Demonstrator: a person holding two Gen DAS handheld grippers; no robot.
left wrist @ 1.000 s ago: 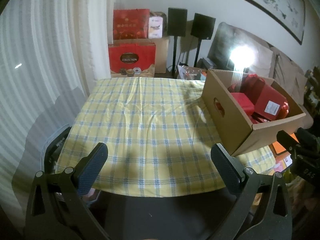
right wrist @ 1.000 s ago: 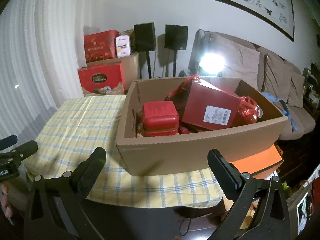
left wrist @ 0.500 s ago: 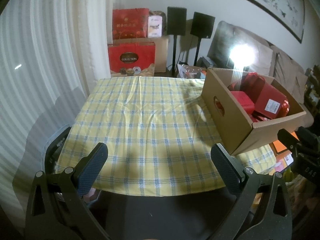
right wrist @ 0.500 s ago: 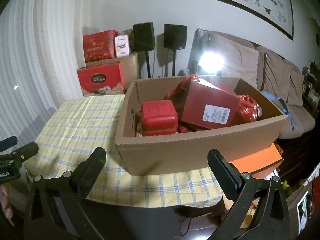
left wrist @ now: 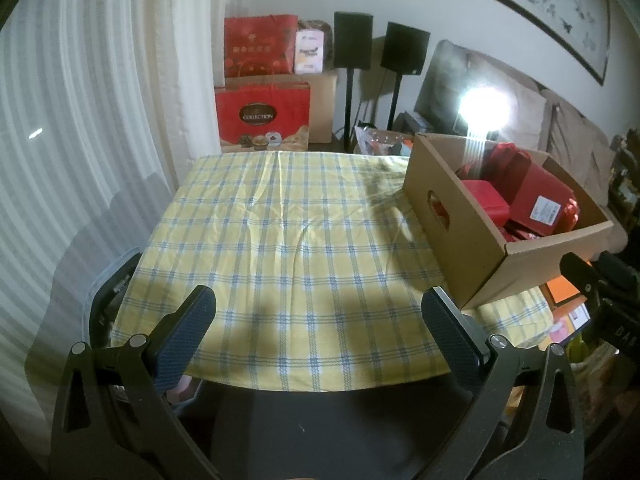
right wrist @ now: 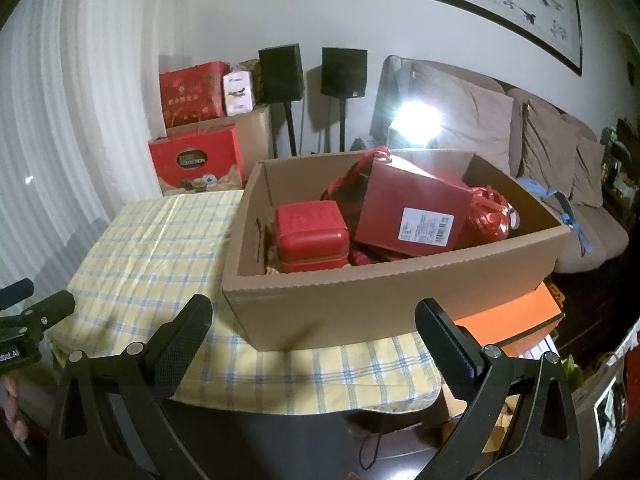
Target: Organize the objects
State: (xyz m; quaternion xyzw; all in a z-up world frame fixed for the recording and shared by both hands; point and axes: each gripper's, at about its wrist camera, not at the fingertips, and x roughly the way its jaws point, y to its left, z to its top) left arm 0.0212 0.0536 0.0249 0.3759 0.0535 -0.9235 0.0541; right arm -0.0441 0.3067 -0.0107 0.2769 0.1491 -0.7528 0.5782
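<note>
A brown cardboard box (right wrist: 360, 292) stands on the right part of a table with a yellow checked cloth (left wrist: 288, 248). It holds a red tin (right wrist: 310, 230), a red gift bag with a white label (right wrist: 412, 212) and a shiny red wrapped item (right wrist: 490, 216). The box also shows in the left wrist view (left wrist: 476, 248). My right gripper (right wrist: 314, 346) is open and empty in front of the box's near wall. My left gripper (left wrist: 320, 336) is open and empty over the table's near edge, left of the box.
Red gift boxes (left wrist: 262, 116) and two black speakers on stands (left wrist: 352, 40) stand behind the table. A sofa with cushions (right wrist: 540, 160) is at the right. An orange box (right wrist: 516, 326) lies under the cardboard box's right side. A bright lamp (right wrist: 416, 124) glares behind.
The right gripper has moved slightly closer to the box and a little left. The left gripper has barely moved.
</note>
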